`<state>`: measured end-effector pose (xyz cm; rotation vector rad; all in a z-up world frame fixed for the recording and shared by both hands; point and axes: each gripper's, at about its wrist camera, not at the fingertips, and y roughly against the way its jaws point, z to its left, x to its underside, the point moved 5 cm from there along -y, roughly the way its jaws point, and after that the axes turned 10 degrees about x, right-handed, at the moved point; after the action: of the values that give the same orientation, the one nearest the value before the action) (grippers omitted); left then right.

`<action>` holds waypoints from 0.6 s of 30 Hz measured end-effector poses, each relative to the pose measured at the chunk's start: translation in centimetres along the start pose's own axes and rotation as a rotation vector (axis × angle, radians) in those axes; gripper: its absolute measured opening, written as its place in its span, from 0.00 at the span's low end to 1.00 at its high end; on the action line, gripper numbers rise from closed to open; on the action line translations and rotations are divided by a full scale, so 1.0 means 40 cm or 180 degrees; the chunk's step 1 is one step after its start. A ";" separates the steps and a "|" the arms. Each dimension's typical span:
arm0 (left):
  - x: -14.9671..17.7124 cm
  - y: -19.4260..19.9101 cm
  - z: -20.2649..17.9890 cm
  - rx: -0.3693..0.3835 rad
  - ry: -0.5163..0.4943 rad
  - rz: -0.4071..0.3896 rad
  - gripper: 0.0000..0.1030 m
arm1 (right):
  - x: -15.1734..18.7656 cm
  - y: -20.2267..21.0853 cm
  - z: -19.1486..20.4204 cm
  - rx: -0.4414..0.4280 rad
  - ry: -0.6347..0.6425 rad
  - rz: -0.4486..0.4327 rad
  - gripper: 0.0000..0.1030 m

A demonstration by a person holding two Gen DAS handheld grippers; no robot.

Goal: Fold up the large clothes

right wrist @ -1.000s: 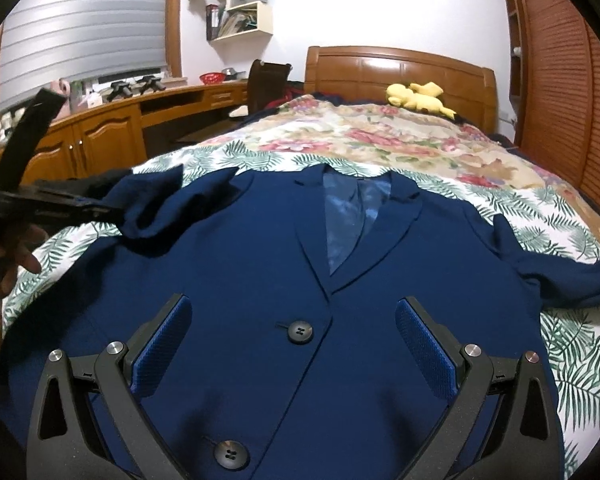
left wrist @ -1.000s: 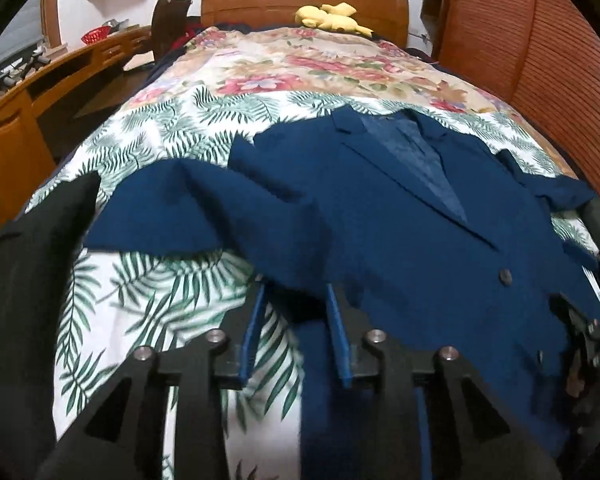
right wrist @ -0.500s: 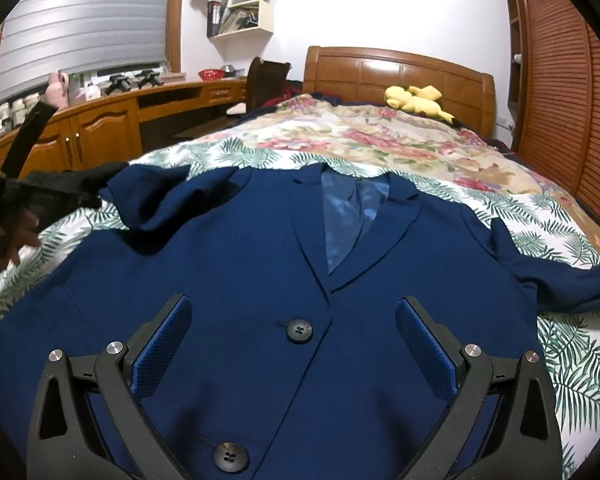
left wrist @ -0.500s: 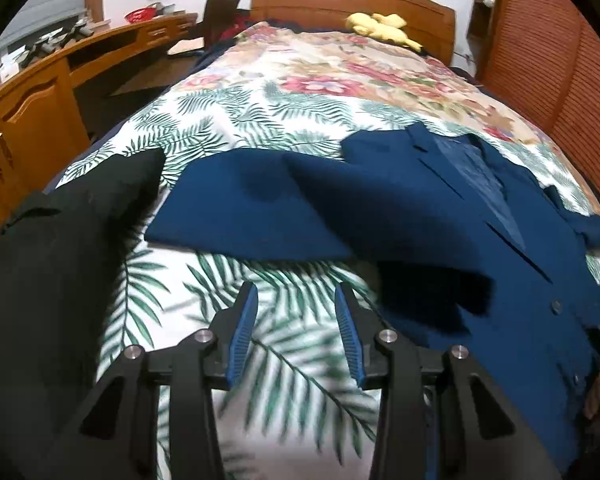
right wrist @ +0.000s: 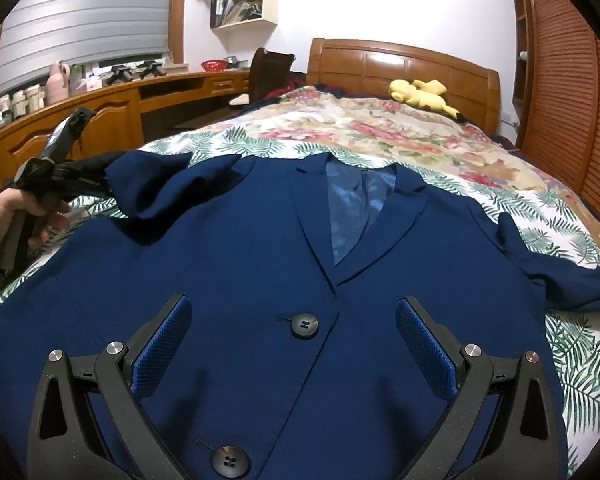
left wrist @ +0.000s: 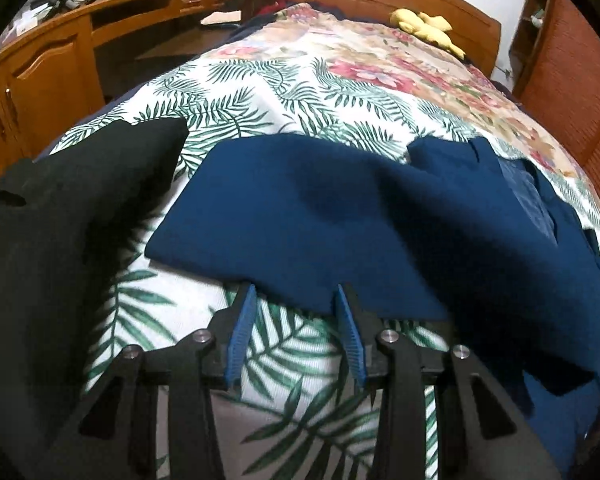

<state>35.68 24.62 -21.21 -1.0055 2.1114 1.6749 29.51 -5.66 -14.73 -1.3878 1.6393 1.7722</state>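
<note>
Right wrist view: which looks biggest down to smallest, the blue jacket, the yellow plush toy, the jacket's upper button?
1. Jacket
2. Plush toy, though it lies farther away
3. Upper button

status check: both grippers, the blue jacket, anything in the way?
Left gripper open, empty, at sleeve edge. Right gripper wide open over blue jacket, which lies flat, buttoned. Black garment beside sleeve, not blocking.

text: none legible | labels: none | brands: none | numbers: none | signs: none
</note>
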 end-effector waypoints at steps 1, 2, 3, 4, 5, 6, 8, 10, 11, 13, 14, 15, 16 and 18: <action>-0.006 -0.003 0.001 0.0023 0.0047 -0.0024 0.38 | 0.000 0.000 0.000 -0.0005 -0.0003 0.0000 1.00; -0.012 -0.006 0.006 0.0040 0.0082 -0.0038 0.38 | 0.000 0.000 0.000 -0.0009 -0.0004 0.0004 1.00; -0.017 -0.010 0.007 0.0060 0.0122 -0.0057 0.38 | 0.001 0.000 0.002 -0.0012 -0.0005 0.0008 1.00; -0.020 -0.013 0.008 0.0063 0.0141 -0.0066 0.38 | 0.001 0.000 0.002 -0.0015 -0.0005 0.0012 1.00; -0.024 -0.017 0.007 0.0064 0.0138 -0.0075 0.38 | 0.001 -0.001 0.002 -0.0018 -0.0005 0.0016 1.00; -0.027 -0.022 0.003 0.0056 0.0114 -0.0079 0.38 | 0.002 0.000 0.002 -0.0021 -0.0007 0.0016 1.00; -0.033 -0.029 -0.008 -0.0055 0.0020 -0.0095 0.20 | 0.002 0.000 0.003 -0.0023 -0.0011 0.0013 1.00; -0.036 -0.028 -0.021 -0.0201 -0.0097 -0.0115 0.00 | 0.003 0.000 0.001 -0.0031 -0.0019 0.0016 1.00; -0.038 -0.024 -0.029 -0.0205 -0.0144 -0.0138 0.00 | 0.002 -0.001 0.002 -0.0033 -0.0023 0.0019 1.00; -0.051 -0.001 -0.059 -0.0231 -0.0269 -0.0229 0.00 | 0.001 -0.002 0.003 -0.0036 -0.0026 0.0021 1.00; -0.063 0.010 -0.073 -0.0223 -0.0299 -0.0274 0.00 | 0.001 -0.002 0.003 -0.0036 -0.0024 0.0019 1.00; -0.078 0.029 -0.094 -0.0204 -0.0337 -0.0330 0.00 | 0.001 -0.001 0.002 -0.0036 -0.0023 0.0015 1.00; -0.095 0.049 -0.120 -0.0198 -0.0400 -0.0390 0.00 | 0.001 -0.001 0.002 -0.0034 -0.0024 0.0013 1.00; -0.122 0.089 -0.172 -0.0186 -0.0534 -0.0502 0.00 | -0.001 0.002 0.000 -0.0034 -0.0028 -0.0004 1.00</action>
<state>38.31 20.26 -13.61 -0.9831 1.8385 1.6883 29.44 -5.67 -14.65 -1.3836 1.6264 1.7864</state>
